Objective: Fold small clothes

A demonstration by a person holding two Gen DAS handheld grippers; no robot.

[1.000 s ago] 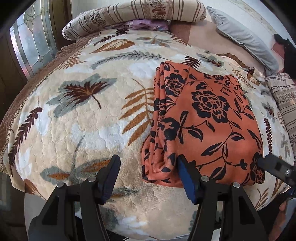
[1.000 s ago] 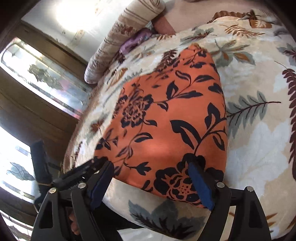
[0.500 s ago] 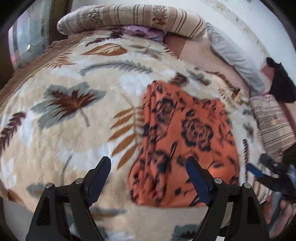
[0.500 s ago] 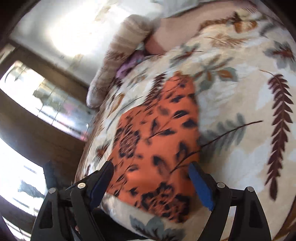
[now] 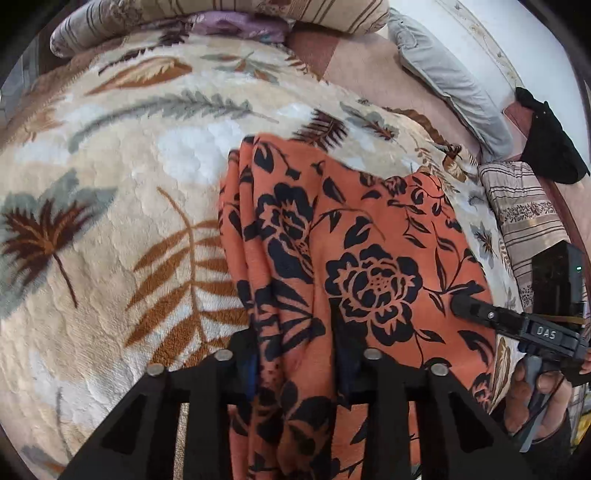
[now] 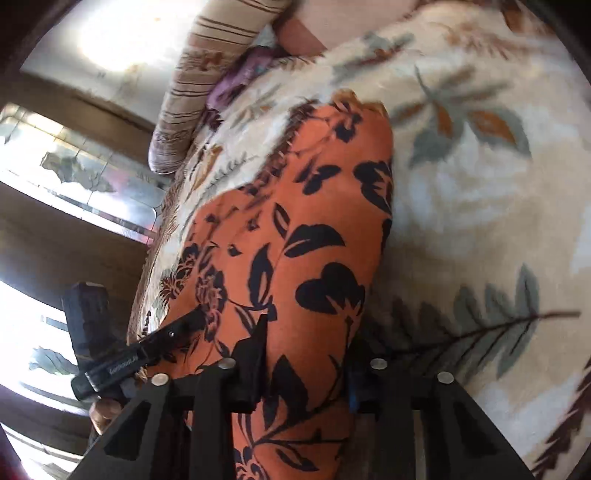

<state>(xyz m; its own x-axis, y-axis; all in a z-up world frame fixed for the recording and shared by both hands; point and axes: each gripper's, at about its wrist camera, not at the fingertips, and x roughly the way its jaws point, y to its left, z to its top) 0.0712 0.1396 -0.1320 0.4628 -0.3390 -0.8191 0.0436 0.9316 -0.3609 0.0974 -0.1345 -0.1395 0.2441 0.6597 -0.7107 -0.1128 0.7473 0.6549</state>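
An orange garment with black flowers point(image 5: 354, 236) lies folded on the leaf-patterned blanket point(image 5: 129, 206). My left gripper point(image 5: 295, 354) is shut on the garment's near left edge, with cloth bunched between its fingers. My right gripper point(image 6: 306, 362) is shut on the near right edge of the same garment point(image 6: 314, 229). The right gripper also shows in the left wrist view point(image 5: 480, 314), resting on the cloth at the right. The left gripper shows in the right wrist view point(image 6: 177, 325) at the left.
A striped bolster point(image 5: 258, 11) and a purple cloth point(image 5: 236, 27) lie at the bed's far end. A grey pillow point(image 5: 450, 81), a black item point(image 5: 546, 147) and a striped cushion point(image 5: 528, 218) are at the right. A glass-panelled wooden door point(image 6: 74, 177) stands beyond the bed.
Both grippers were open just short of the garment's near edge. They have moved forward over it and shut on the cloth, one at each near corner.
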